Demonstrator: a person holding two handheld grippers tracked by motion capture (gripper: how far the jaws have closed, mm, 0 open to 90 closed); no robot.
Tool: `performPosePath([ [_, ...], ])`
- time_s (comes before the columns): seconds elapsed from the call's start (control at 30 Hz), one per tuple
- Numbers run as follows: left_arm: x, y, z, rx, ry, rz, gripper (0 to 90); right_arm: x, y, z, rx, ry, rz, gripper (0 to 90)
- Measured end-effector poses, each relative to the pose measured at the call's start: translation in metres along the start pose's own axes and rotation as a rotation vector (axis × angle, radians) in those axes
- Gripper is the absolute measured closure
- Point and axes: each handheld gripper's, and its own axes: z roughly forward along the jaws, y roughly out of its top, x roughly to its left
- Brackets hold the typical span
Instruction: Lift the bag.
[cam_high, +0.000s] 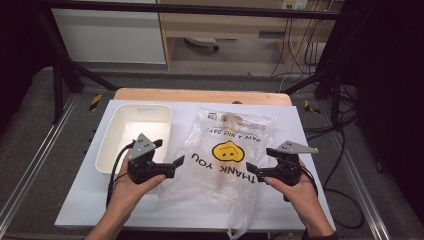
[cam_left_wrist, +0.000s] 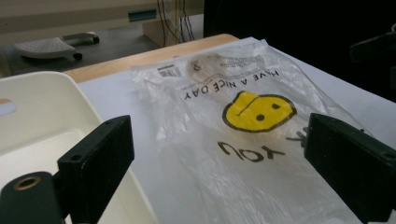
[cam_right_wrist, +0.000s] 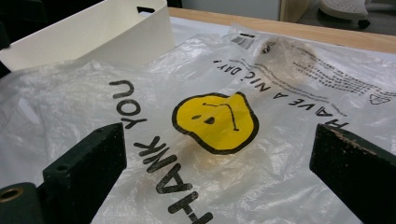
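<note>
Plastic bag (cam_high: 227, 160) lies flat on the white table (cam_high: 85, 200), right between the two grippers. Left gripper (cam_high: 170, 165) sits at the bag's left edge, and its jaws point sideways toward the bag. Its jaws stand wide apart with nothing between them. In the left gripper view the bag (cam_left_wrist: 233, 140) spreads out ahead, between the two black jaws. Right gripper (cam_high: 254, 172) sits at the bag's right edge, and it points sideways too, toward the middle. Its jaws are also wide apart, and they hold nothing. In the right gripper view the bag (cam_right_wrist: 215, 121) lies ahead of and under the jaws.

Both grippers are just beside the bag, so neither one is much nearer. The bag's long way runs from the person toward the far side of the table. The yellow smiley face (cam_high: 227, 150) is in the middle, and the words read upside down from the person's side. A round, pale thing (cam_high: 231, 119) seems to sit inside the bag near its far end.

The white bin (cam_high: 107, 150) stands left of the bag, behind the left gripper. I think the next move is to grab the bag's edges from both sides.
</note>
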Motion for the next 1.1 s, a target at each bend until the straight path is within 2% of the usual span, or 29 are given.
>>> performPosePath([
  [0.13,0.019,0.005,-0.014,-0.025,0.030,-0.026,6.6,-0.004,-0.001,-0.003,-0.023,-0.012,0.013,4.2],
  [0.23,0.032,0.005,-0.024,-0.046,0.049,-0.047,6.5,-0.005,-0.002,-0.005,-0.041,-0.018,0.001,3.3],
  [0.43,0.055,-0.005,-0.048,-0.073,0.072,-0.067,5.6,-0.011,-0.006,-0.011,-0.080,-0.062,-0.016,3.1],
  [0.5,0.061,-0.009,-0.056,-0.084,0.078,-0.077,4.8,-0.014,-0.008,-0.014,-0.095,-0.075,-0.007,3.1],
  [0.6,0.068,-0.013,-0.063,-0.090,0.079,-0.076,4.8,-0.019,-0.011,-0.020,-0.113,-0.086,0.003,3.1],
  [0.93,0.087,-0.027,-0.078,-0.109,0.126,-0.107,4.7,-0.040,-0.022,-0.035,-0.139,-0.145,0.057,4.6],
  [1.1,0.095,-0.038,-0.086,-0.110,0.149,-0.121,4.7,-0.049,-0.029,-0.038,-0.160,-0.182,0.067,5.2],
])
